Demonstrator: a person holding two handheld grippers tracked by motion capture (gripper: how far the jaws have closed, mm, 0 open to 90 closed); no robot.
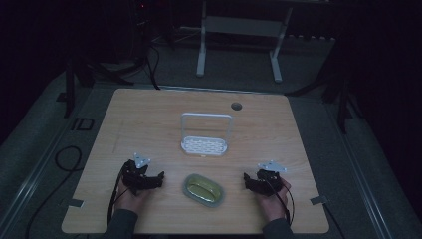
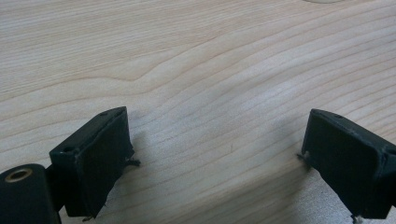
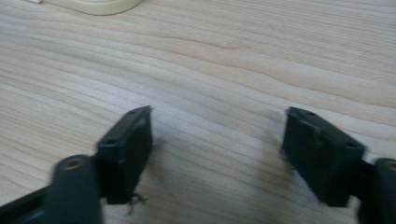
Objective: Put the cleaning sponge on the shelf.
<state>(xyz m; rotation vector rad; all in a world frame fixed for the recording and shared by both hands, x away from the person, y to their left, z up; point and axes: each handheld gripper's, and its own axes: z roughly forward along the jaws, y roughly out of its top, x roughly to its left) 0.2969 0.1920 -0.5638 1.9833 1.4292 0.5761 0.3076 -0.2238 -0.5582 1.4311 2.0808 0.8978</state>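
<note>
The wooden bench [image 1: 149, 119] is taking up most of the scene, lying pale under dim light, with a small round hole [image 1: 236, 106] showing near its far edge. Toward the middle, a white rack [image 1: 205, 145] with a tall looped handle and a perforated base is standing upright. Nearer the person's edge, midway between the two hands, an oval dish [image 1: 203, 189] with something yellowish inside is sitting flat on the wood, well apart from the rack and close to neither corner. The left tongs [image 1: 158, 178] are resting just left of that dish, jaws spread wide over bare wood with nothing between them; the right tongs [image 1: 247, 180] are lying just right of it, likewise spread and empty, both pointing inward toward the dish. I am judging the dish to be rigid, fairly light and possibly smooth-walled, so it is likely to slip if pinched across its rounded body; taking it by the raised rim at one of the narrow ends looks the safer hold, keeping it level so whatever is inside is not sliding out.
</note>
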